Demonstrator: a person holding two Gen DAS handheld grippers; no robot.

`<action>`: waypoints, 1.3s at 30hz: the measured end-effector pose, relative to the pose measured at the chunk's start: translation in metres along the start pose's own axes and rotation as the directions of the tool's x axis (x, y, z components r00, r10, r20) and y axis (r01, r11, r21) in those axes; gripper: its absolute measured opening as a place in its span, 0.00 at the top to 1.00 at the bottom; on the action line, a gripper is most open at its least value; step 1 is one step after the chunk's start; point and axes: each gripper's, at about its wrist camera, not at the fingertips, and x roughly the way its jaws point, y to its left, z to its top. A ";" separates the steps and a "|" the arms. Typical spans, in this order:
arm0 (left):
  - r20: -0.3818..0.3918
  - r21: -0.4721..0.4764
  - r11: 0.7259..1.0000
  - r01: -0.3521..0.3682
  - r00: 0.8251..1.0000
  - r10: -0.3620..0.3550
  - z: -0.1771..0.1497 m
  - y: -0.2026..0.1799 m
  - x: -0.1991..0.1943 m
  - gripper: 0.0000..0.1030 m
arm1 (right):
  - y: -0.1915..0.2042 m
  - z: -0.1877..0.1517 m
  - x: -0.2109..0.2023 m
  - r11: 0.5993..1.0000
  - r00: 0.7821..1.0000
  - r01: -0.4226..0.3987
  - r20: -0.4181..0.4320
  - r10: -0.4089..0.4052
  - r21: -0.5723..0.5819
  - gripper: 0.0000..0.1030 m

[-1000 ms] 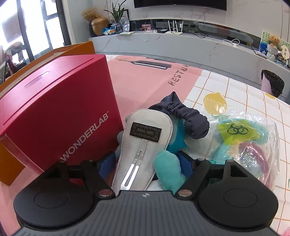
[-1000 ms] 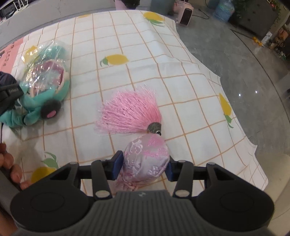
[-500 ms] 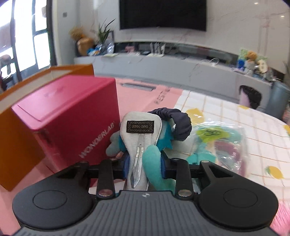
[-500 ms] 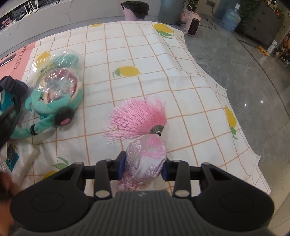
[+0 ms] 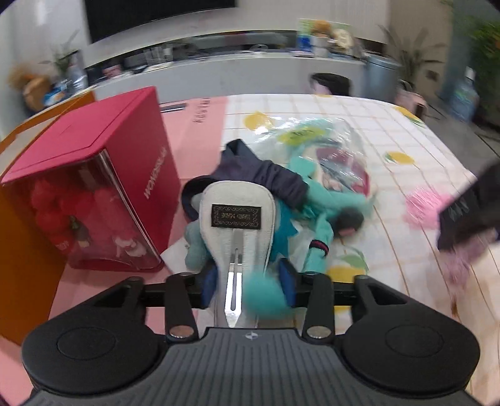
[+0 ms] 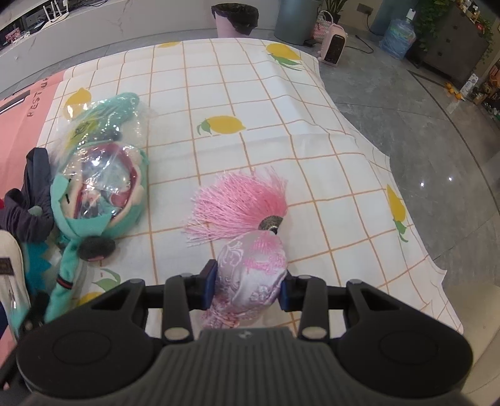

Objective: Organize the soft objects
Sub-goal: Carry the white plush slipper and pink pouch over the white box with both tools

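My left gripper (image 5: pixel 248 287) is shut on a soft teal plush with a grey felt hair clip (image 5: pixel 237 215) and a dark navy scrunchie (image 5: pixel 265 175) on it, held just above the cloth beside the red box. My right gripper (image 6: pixel 247 281) is shut on a pink silk pouch (image 6: pixel 253 268) with a pink tassel (image 6: pixel 240 206), lifted over the lemon-print cloth (image 6: pixel 250 93). A teal plush doll in a clear plastic bag (image 6: pixel 100 175) lies on the cloth to the left; it also shows in the left wrist view (image 5: pixel 328 156).
A red WONDERLAB box (image 5: pixel 103 175) with a clear front stands at the left, an orange box (image 5: pixel 22 237) behind it. The cloth's right edge (image 6: pixel 406 218) drops to grey floor. A pink bin (image 6: pixel 234 18) and a water bottle (image 6: pixel 397 37) stand beyond.
My left gripper has swung right and lifted with the plush, so the red box's clear front shows. My right gripper has risen a little with the pouch.
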 end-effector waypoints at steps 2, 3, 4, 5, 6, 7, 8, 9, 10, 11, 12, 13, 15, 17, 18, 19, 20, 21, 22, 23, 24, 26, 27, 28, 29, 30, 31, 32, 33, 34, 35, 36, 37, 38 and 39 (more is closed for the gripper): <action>-0.012 0.035 0.995 0.092 0.996 -0.091 0.000 0.005 -0.003 0.23 | 0.001 0.000 0.000 1.000 1.000 -0.007 -0.002 0.007 -0.007 0.64; -0.010 0.044 0.990 0.137 0.991 -0.136 0.000 0.007 -0.003 0.18 | 0.001 0.000 0.000 1.000 1.000 -0.009 0.000 0.009 -0.008 0.64; -0.002 0.054 0.983 0.175 0.985 -0.175 0.001 0.008 -0.006 0.18 | 0.001 0.000 0.000 1.000 1.000 -0.009 0.002 0.009 -0.007 0.64; 0.005 0.063 0.978 0.197 0.980 -0.198 0.003 0.009 -0.006 0.18 | 0.001 0.000 0.000 1.000 1.000 -0.009 0.004 0.009 -0.005 0.64; 0.009 0.065 0.976 0.208 0.978 -0.209 0.005 0.010 -0.006 0.16 | 0.000 0.000 -0.001 1.000 1.000 -0.010 0.008 0.010 -0.002 0.64; 0.008 0.054 0.977 0.206 0.978 -0.207 0.006 0.012 -0.004 0.15 | -0.001 0.000 -0.002 1.000 1.000 -0.010 0.013 0.010 0.002 0.64; -0.008 0.021 0.981 0.192 0.981 -0.191 0.011 0.013 0.000 0.15 | -0.002 0.000 -0.003 1.000 1.000 -0.011 0.015 0.011 0.004 0.64; -0.032 -0.021 0.984 0.179 0.983 -0.179 0.016 0.016 0.006 0.15 | -0.003 0.000 -0.003 1.000 1.000 -0.014 0.017 0.014 0.006 0.64; -0.061 -0.073 0.982 0.175 0.982 -0.180 0.020 0.020 0.012 0.15 | -0.004 0.000 -0.003 1.000 1.000 -0.017 0.018 0.016 0.010 0.64; -0.077 -0.121 0.976 0.180 0.979 -0.190 0.020 0.026 0.015 0.15 | -0.004 -0.001 -0.004 1.000 1.000 -0.017 0.018 0.017 0.011 0.64; -0.083 -0.158 0.970 0.182 0.977 -0.197 0.019 0.032 0.018 0.15 | -0.004 -0.001 -0.004 1.000 1.000 -0.016 0.017 0.016 0.011 0.64; -0.079 -0.182 0.968 0.174 0.978 -0.191 0.020 0.033 0.022 0.15 | -0.004 -0.001 -0.003 1.000 1.000 -0.015 0.015 0.015 0.009 0.64; -0.059 -0.170 0.977 0.126 0.989 -0.137 0.022 0.031 0.030 0.16 | -0.002 -0.001 -0.002 1.000 1.000 -0.013 0.013 0.013 0.003 0.64; -0.043 -0.146 0.987 0.069 0.996 -0.076 0.025 0.026 0.035 0.21 | -0.001 -0.001 -0.003 1.000 1.000 -0.016 0.016 0.016 0.000 0.64; -0.024 -0.155 0.986 0.062 0.998 -0.066 0.024 0.026 0.036 0.30 | -0.001 0.000 -0.004 1.000 1.000 -0.018 0.024 0.018 -0.003 0.64; -0.002 -0.168 0.984 0.058 0.998 -0.060 0.023 0.027 0.036 0.44 | -0.002 0.000 -0.006 1.000 0.999 -0.021 0.033 0.021 -0.003 0.64; 0.011 -0.188 0.981 0.056 0.998 -0.055 0.022 0.029 0.037 0.46 | -0.003 0.000 -0.008 1.000 0.999 -0.027 0.038 0.026 0.001 0.64; 0.017 -0.209 0.976 0.061 0.998 -0.059 0.020 0.031 0.038 0.51 | -0.004 0.000 -0.009 1.000 0.999 -0.030 0.042 0.030 0.009 0.64; 0.019 -0.220 0.973 0.073 0.997 -0.071 0.018 0.034 0.038 0.56 | -0.005 0.000 -0.009 0.999 0.999 -0.031 0.043 0.030 0.014 0.64; 0.023 -0.222 0.971 0.089 0.996 -0.086 0.019 0.037 0.037 0.58 | -0.005 0.000 -0.008 0.999 0.999 -0.033 0.038 0.033 0.011 0.64; 0.025 -0.230 0.966 0.117 0.993 -0.114 0.018 0.041 0.034 0.61 | -0.005 0.000 -0.008 0.999 0.999 -0.044 0.029 0.044 0.001 0.64; 0.027 -0.283 0.932 0.226 0.973 -0.228 0.017 0.054 0.026 0.63 | -0.005 -0.001 -0.013 0.998 0.997 -0.068 0.041 0.068 -0.006 0.64; 0.016 -0.288 0.924 0.253 0.966 -0.259 0.017 0.060 0.020 0.66 | -0.006 -0.001 -0.017 0.997 0.996 -0.071 0.058 0.071 -0.001 0.64; -0.003 -0.286 0.923 0.257 0.963 -0.269 0.018 0.062 0.016 0.69 | -0.007 0.000 -0.022 0.997 0.995 -0.071 0.074 0.071 0.003 0.64; -0.013 -0.286 0.924 0.255 0.963 -0.270 0.018 0.063 0.011 0.69 | -0.008 0.000 -0.026 0.998 0.994 -0.070 0.088 0.069 0.007 0.64; -0.015 -0.290 0.920 0.262 0.960 -0.279 0.021 0.067 0.007 0.74 | -0.009 0.001 -0.029 0.998 0.993 -0.067 0.099 0.065 0.010 0.64; -0.012 -0.295 0.913 0.281 0.955 -0.298 0.022 0.070 0.001 0.79 | -0.009 0.001 -0.031 0.998 0.993 -0.063 0.103 0.062 0.010 0.64; -0.004 -0.297 0.905 0.305 0.947 -0.321 0.026 0.073 -0.005 0.79 | -0.008 0.001 -0.032 0.998 0.993 -0.058 0.103 0.057 0.006 0.64; 0.009 -0.295 0.898 0.326 0.941 -0.339 0.029 0.076 -0.010 0.79 | -0.008 0.000 -0.032 0.999 0.994 -0.053 0.100 0.053 0.003 0.64; 0.024 -0.281 0.897 0.341 0.937 -0.348 0.033 0.078 -0.016 0.79 | -0.007 -0.001 -0.031 0.999 0.994 -0.048 0.096 0.048 0.000 0.64; 0.035 -0.261 0.906 0.333 0.941 -0.336 0.036 0.077 -0.019 0.79 | -0.007 -0.001 -0.031 0.999 0.995 -0.044 0.094 0.044 -0.002 0.64; 0.035 -0.252 0.920 0.301 0.953 -0.302 0.039 0.075 -0.017 0.79 | -0.006 -0.001 -0.031 0.999 0.995 -0.041 0.093 0.041 -0.005 0.64; 0.026 -0.258 0.929 0.266 0.963 -0.268 0.039 0.076 -0.017 0.79 | -0.006 -0.001 -0.031 0.999 0.995 -0.040 0.095 0.040 -0.006 0.64; 0.025 -0.267 0.926 0.268 0.962 -0.272 0.038 0.077 -0.018 0.79 | -0.006 0.000 -0.032 0.999 0.994 -0.041 0.098 0.042 -0.006 0.64; 0.038 -0.274 0.913 0.303 0.952 -0.304 0.037 0.080 -0.022 0.79 | -0.006 0.000 -0.032 0.999 0.994 -0.045 0.102 0.045 -0.007 0.64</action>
